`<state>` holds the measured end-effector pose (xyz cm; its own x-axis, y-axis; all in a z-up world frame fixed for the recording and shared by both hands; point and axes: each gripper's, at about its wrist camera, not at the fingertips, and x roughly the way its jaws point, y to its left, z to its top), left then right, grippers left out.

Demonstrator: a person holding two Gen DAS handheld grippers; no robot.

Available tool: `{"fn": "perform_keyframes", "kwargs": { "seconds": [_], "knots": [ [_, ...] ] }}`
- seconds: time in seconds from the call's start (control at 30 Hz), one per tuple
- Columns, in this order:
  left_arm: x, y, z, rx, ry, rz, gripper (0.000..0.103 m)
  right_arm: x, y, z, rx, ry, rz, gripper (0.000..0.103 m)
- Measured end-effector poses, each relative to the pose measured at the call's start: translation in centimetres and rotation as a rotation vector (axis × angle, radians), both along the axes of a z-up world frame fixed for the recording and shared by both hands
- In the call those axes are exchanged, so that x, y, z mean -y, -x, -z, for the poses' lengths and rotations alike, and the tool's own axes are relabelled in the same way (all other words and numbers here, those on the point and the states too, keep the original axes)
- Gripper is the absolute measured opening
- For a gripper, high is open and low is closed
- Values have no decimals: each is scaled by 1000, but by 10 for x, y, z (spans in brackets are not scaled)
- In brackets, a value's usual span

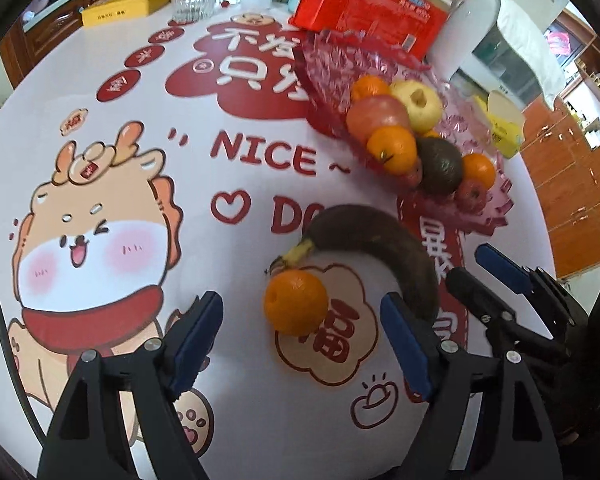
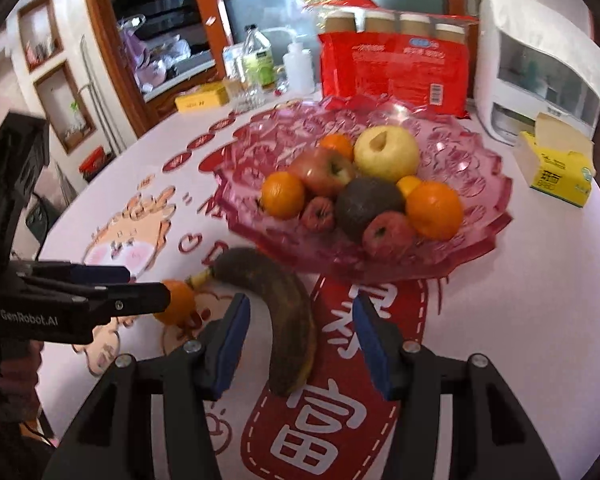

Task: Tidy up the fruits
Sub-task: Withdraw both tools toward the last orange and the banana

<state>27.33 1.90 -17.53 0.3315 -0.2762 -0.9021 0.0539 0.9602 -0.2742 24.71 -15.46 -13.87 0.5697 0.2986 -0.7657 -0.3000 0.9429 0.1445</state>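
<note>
A loose orange (image 1: 296, 302) lies on the printed tablecloth between the fingers of my open left gripper (image 1: 300, 340), not touching them. A dark overripe banana (image 1: 384, 248) curves beside it. In the right wrist view the banana (image 2: 284, 320) lies between the fingers of my open right gripper (image 2: 300, 344). The left gripper (image 2: 148, 288) shows there at the left, next to the orange (image 2: 178, 302). A pink glass fruit bowl (image 2: 480, 200) behind holds oranges, apples, a yellow apple and a dark avocado. The bowl also shows in the left wrist view (image 1: 332, 64).
Behind the bowl stand a red package (image 2: 396, 72), a white appliance (image 2: 536, 68), a yellow tissue box (image 2: 560, 172), bottles (image 2: 256, 64) and a flat yellow box (image 2: 200, 98). The round table's edge runs along the right and the left.
</note>
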Motion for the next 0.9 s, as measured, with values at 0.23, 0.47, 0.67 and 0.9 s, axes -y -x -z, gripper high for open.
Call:
{"fn": "perform_keyframes", "kwargs": {
  "seconds": [0.23, 0.47, 0.67, 0.9],
  "knots": [
    [6, -3, 19, -43, -17, 8, 74, -13, -1, 26, 9, 67, -56, 54],
    [9, -8, 29, -71, -20, 17, 61, -22, -5, 45, 11, 113, -113, 54],
    [10, -12, 31, -59, -19, 21, 50, -24, -9, 50, 29, 134, -126, 53],
    [6, -16, 31, -64, -1, 5, 38, -28, -17, 50, 40, 129, -152, 49]
  ]
}}
